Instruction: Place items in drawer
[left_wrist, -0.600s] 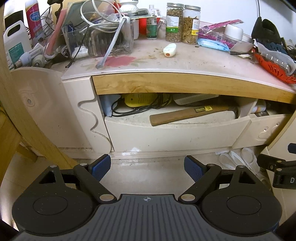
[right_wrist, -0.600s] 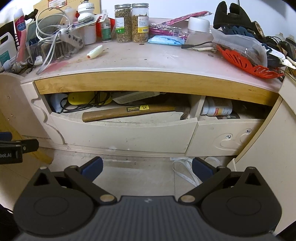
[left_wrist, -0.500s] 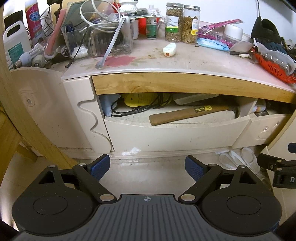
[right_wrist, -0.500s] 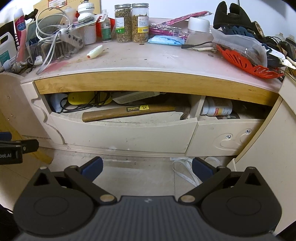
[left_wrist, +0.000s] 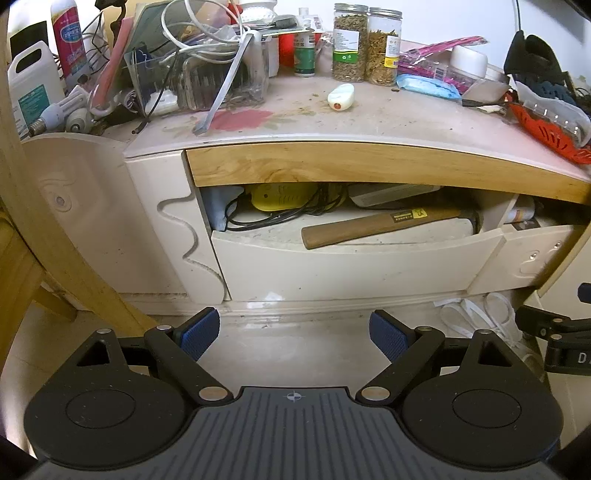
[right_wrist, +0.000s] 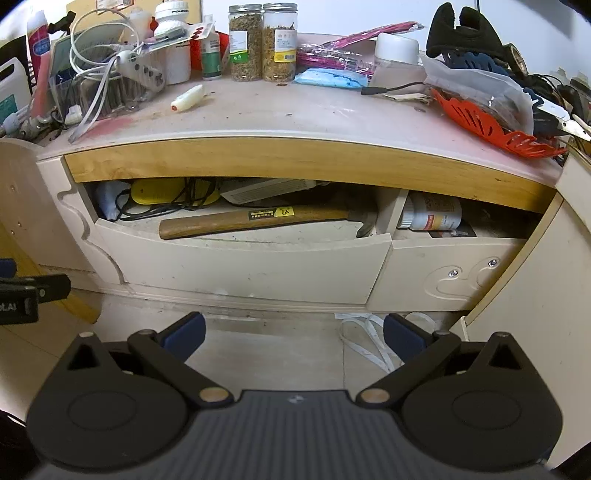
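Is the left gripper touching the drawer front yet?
Apart. In the left wrist view, the left gripper hangs open with bare floor showing between its blue pads and the drawer front; nothing sits between its fingers.

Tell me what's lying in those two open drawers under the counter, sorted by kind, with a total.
Wooden-handled hammer: 1
Yellow device: 1
Black cord bundle: 1
Flat white device: 1
Bluish bag: 1
White bottle lying on its side, in the right drawer: 1
Total I can make out: 6; deeper contents are hidden.
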